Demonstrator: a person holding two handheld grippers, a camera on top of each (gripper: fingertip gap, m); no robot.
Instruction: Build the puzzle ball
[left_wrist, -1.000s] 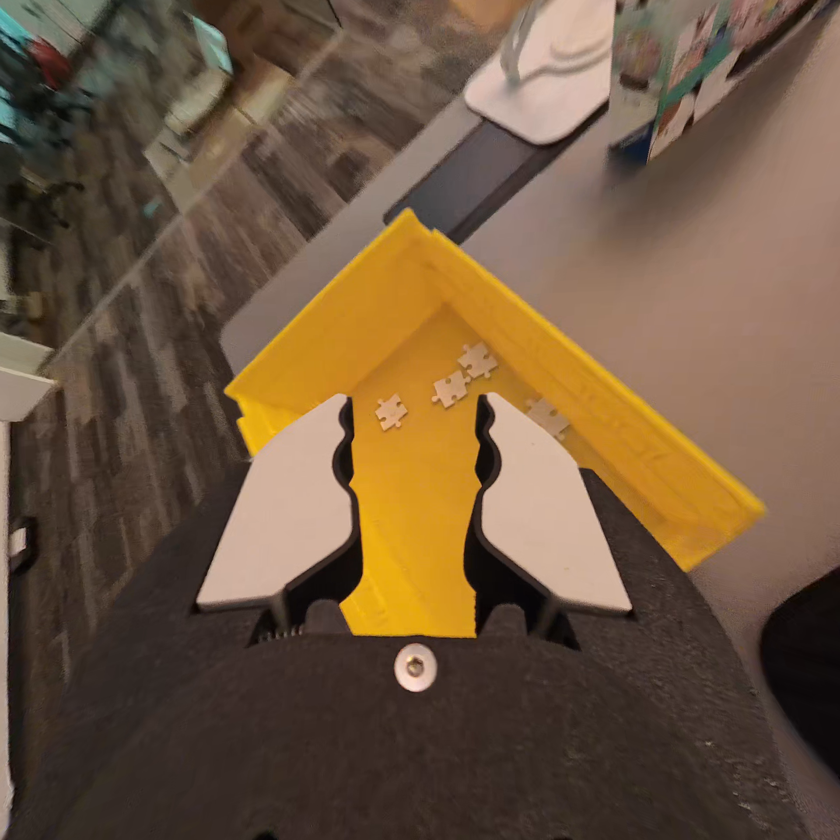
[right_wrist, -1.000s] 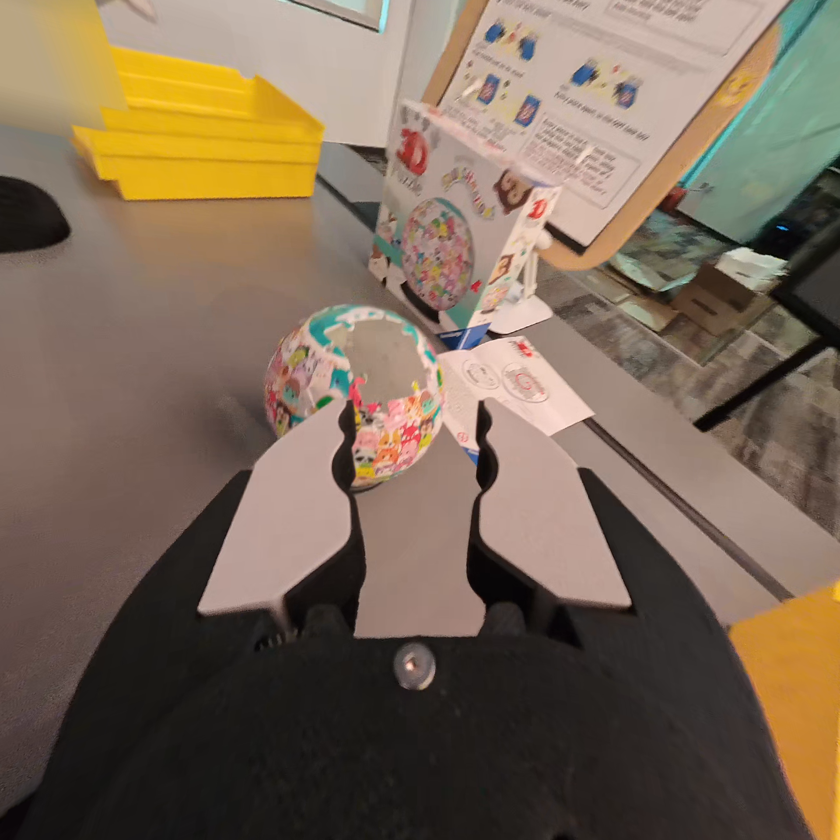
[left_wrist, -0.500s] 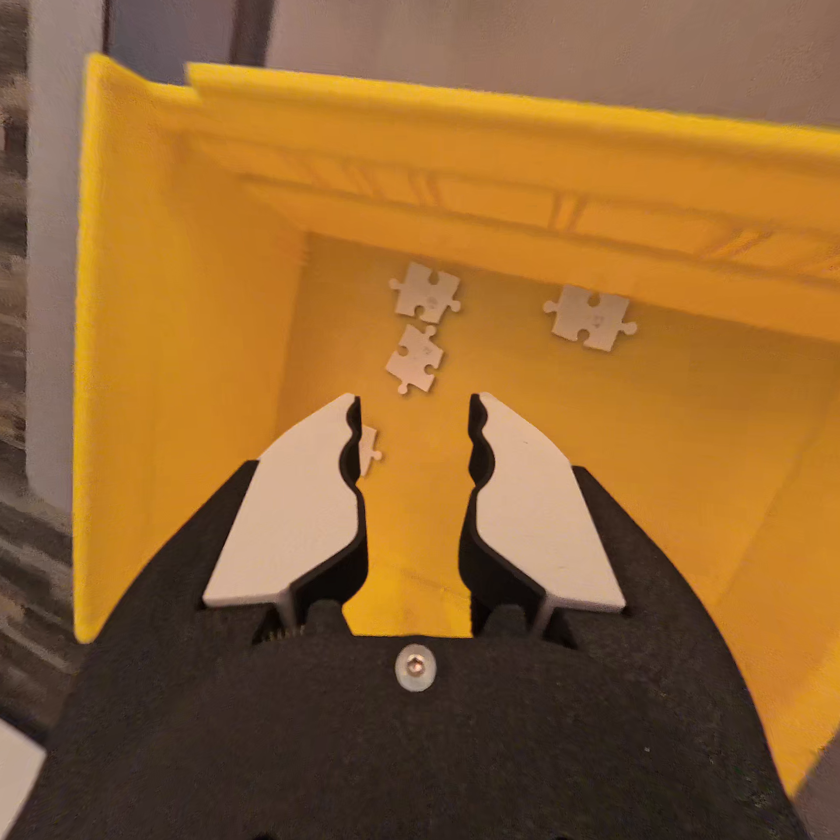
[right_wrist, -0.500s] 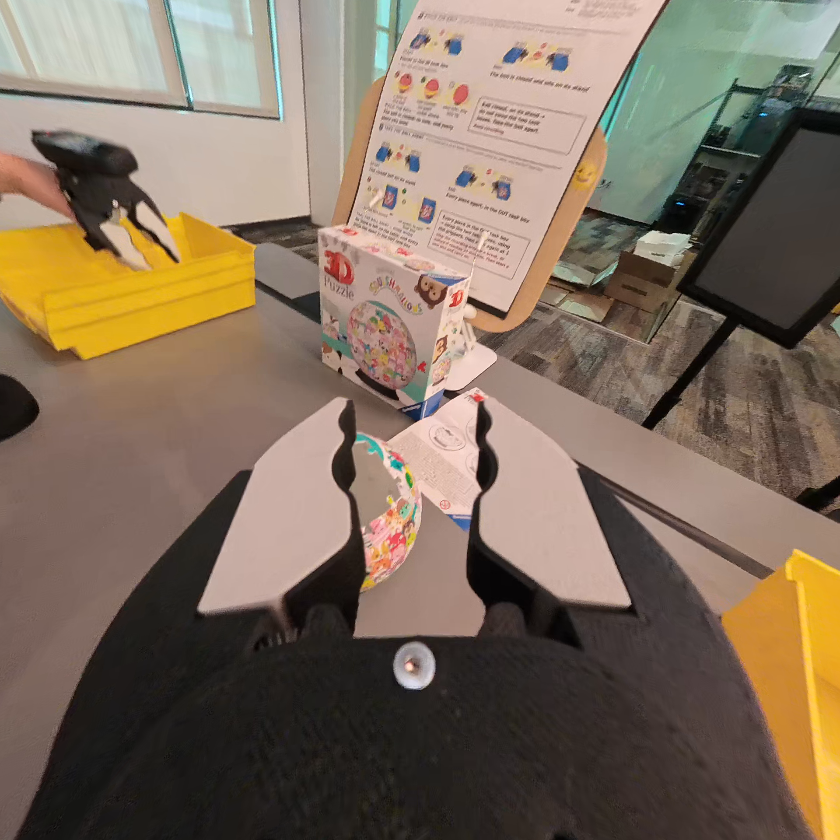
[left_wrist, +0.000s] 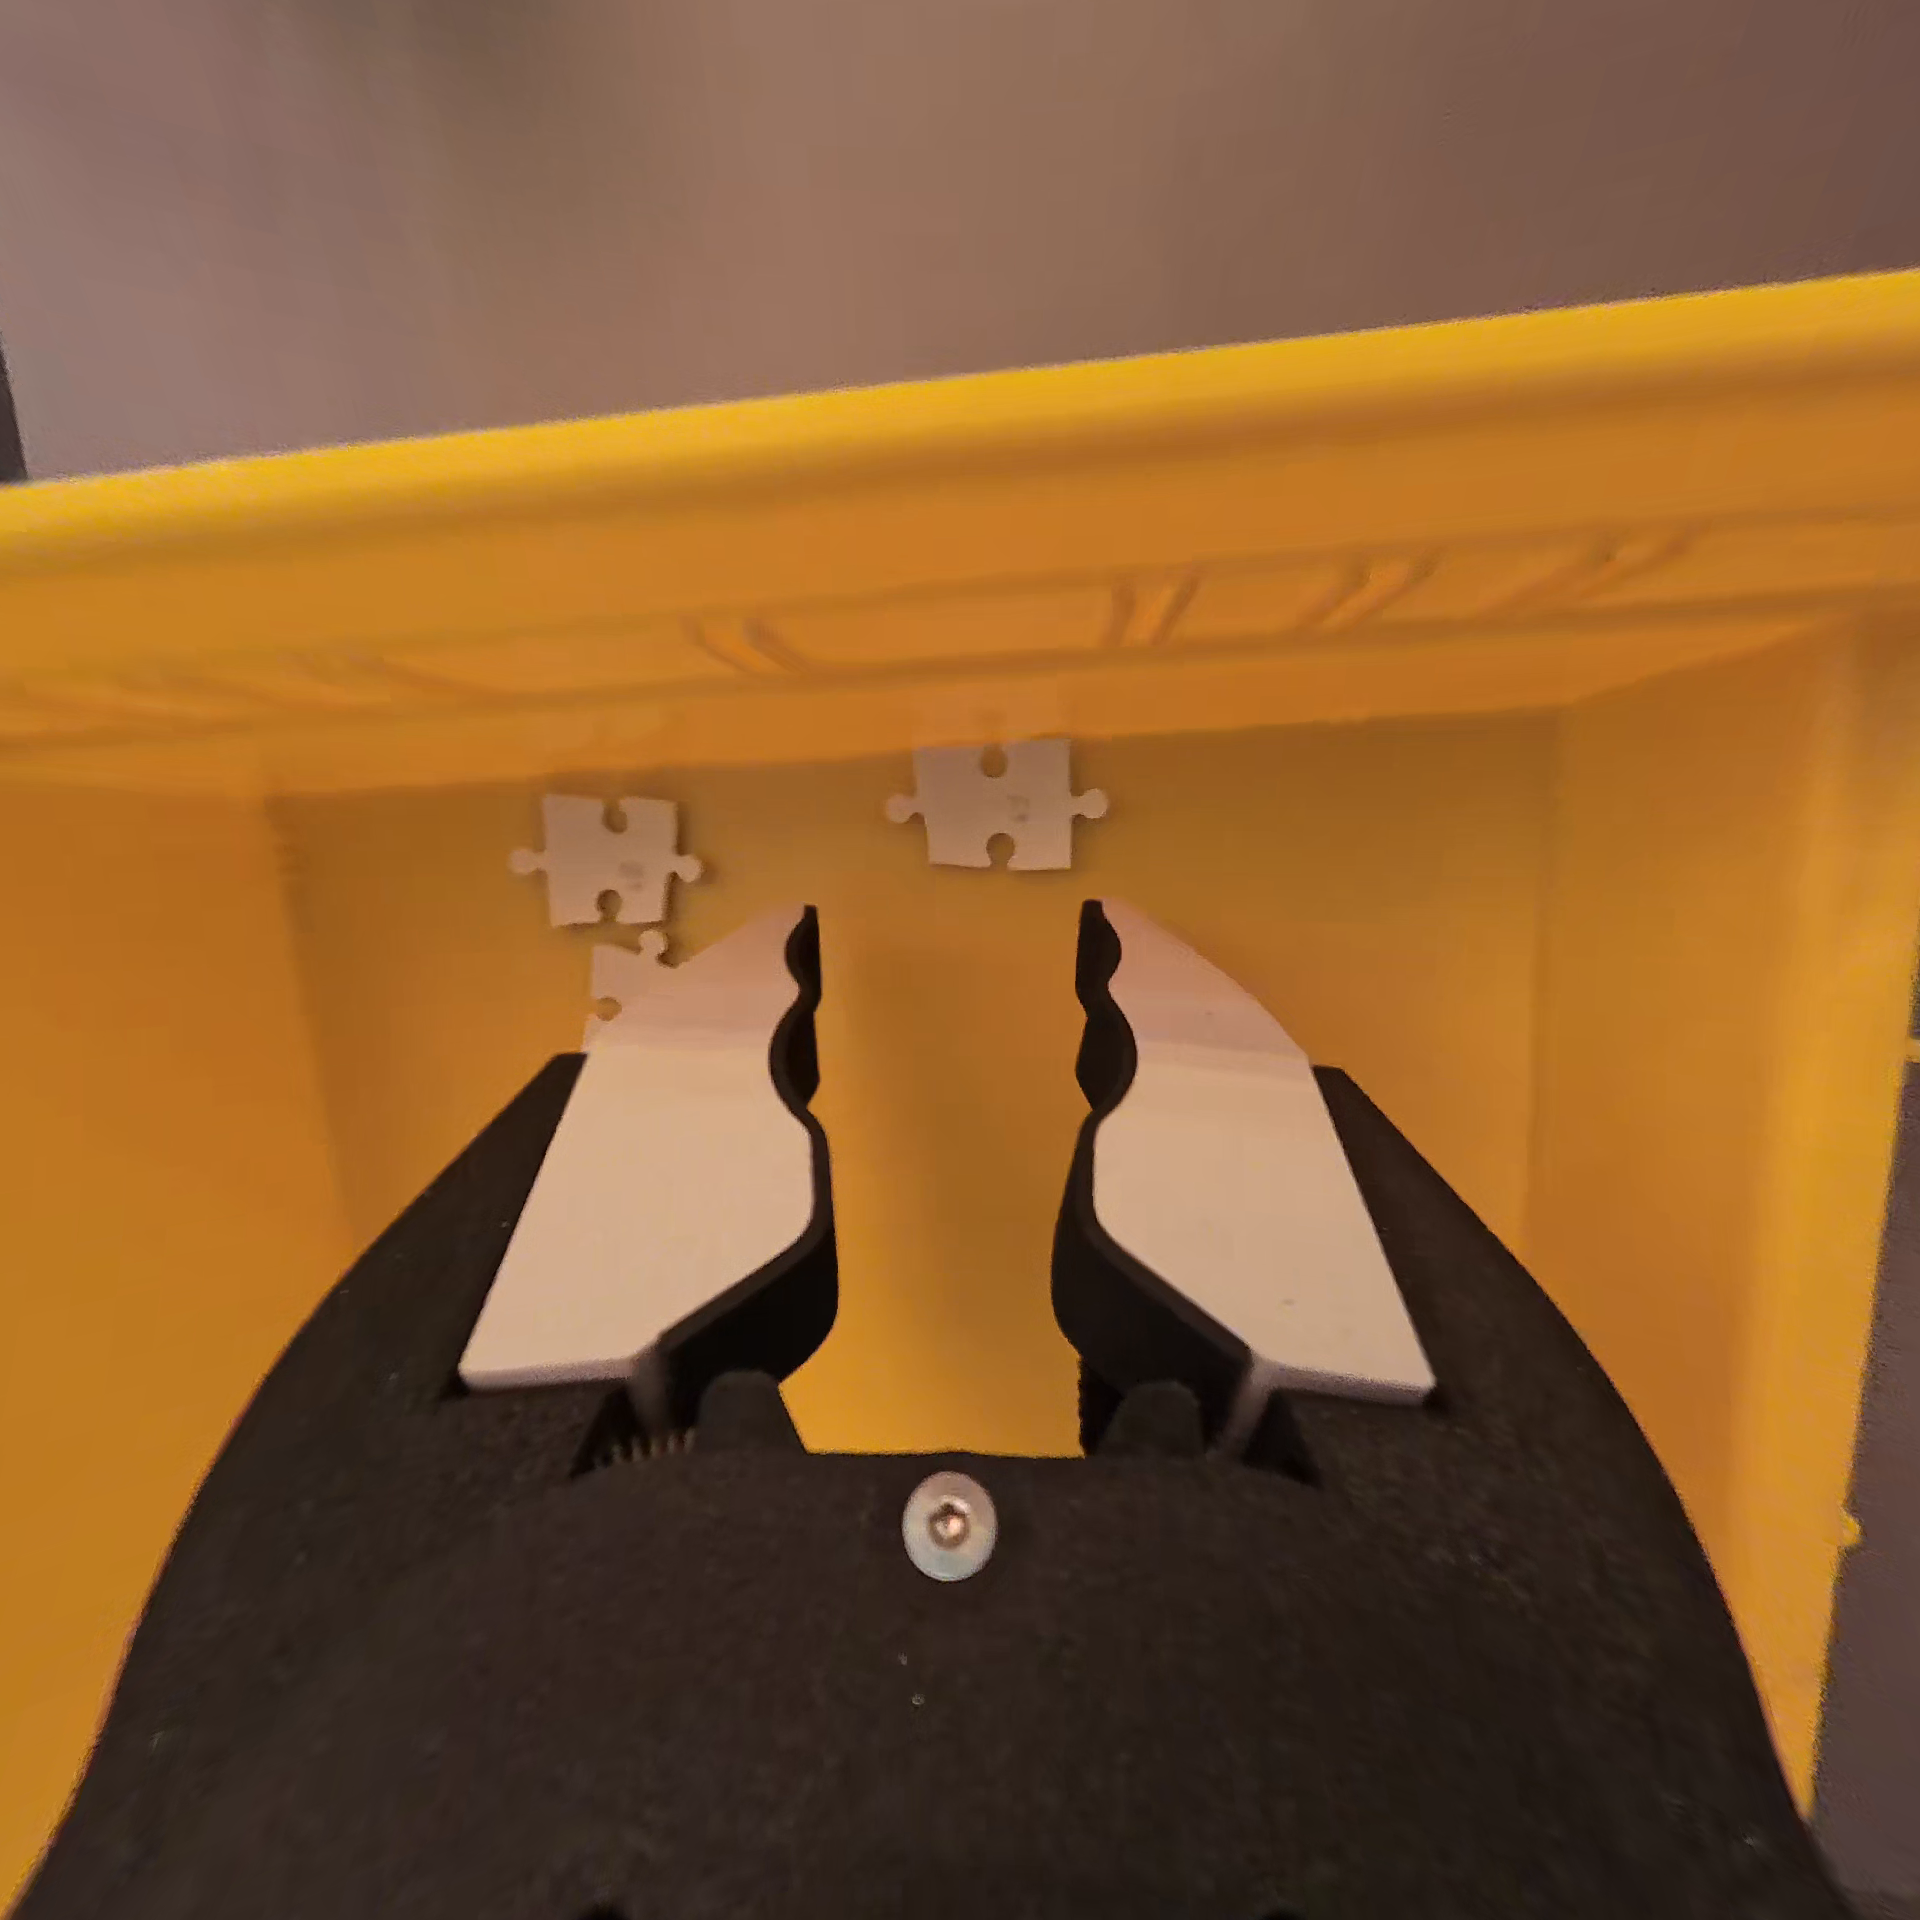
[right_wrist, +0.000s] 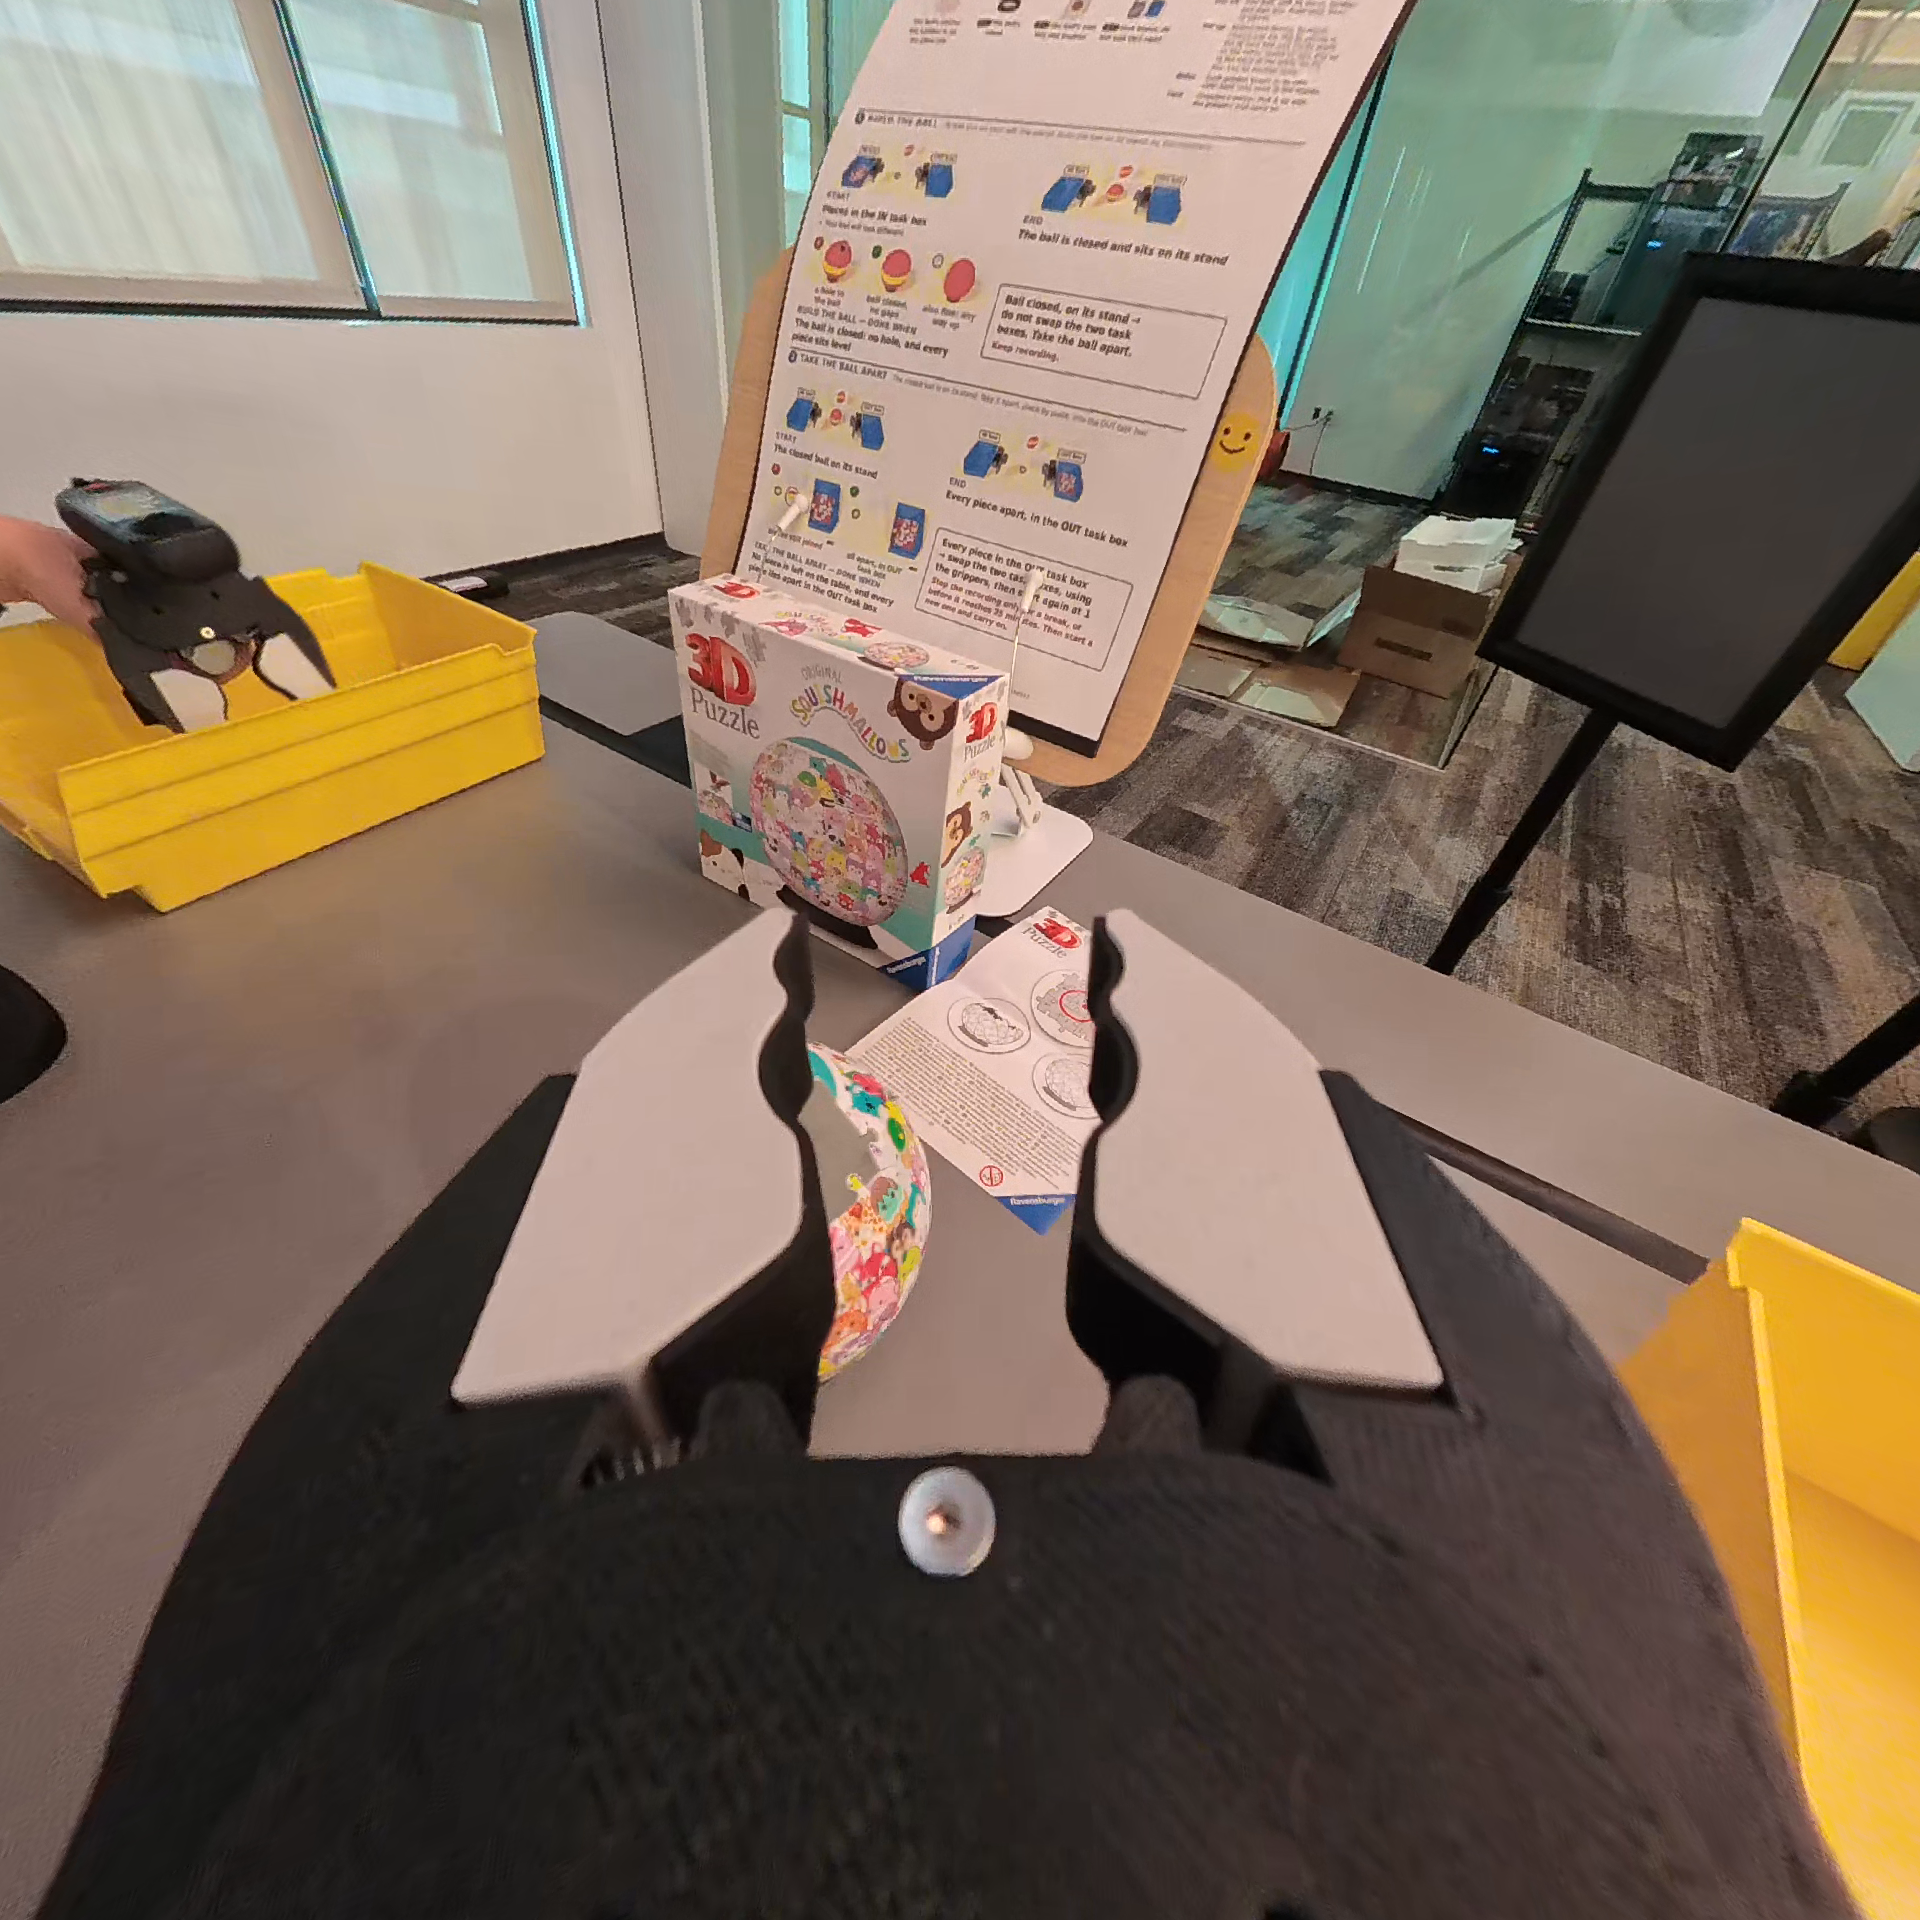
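Note:
My left gripper is open and empty, low inside a yellow bin. Three white puzzle pieces lie face down on the bin floor: one just ahead, one ahead to the left, and one half hidden behind my left finger. My right gripper is open and empty above the grey table. The colourful, partly built puzzle ball sits between and below its fingers, mostly hidden by the left one. The left gripper also shows in the right wrist view, held by a hand over that bin.
The puzzle box stands on the table ahead, with a printed leaflet lying beside it. An instruction board stands behind the box. A second yellow bin sits at the right. A black screen on a stand is off the table. There is about 60 cm between the tips of the two grippers.
My left gripper has dropped deeper into the bin and moved closer to the pieces. My right gripper has come forward over the ball, which now sits lower between the fingers.

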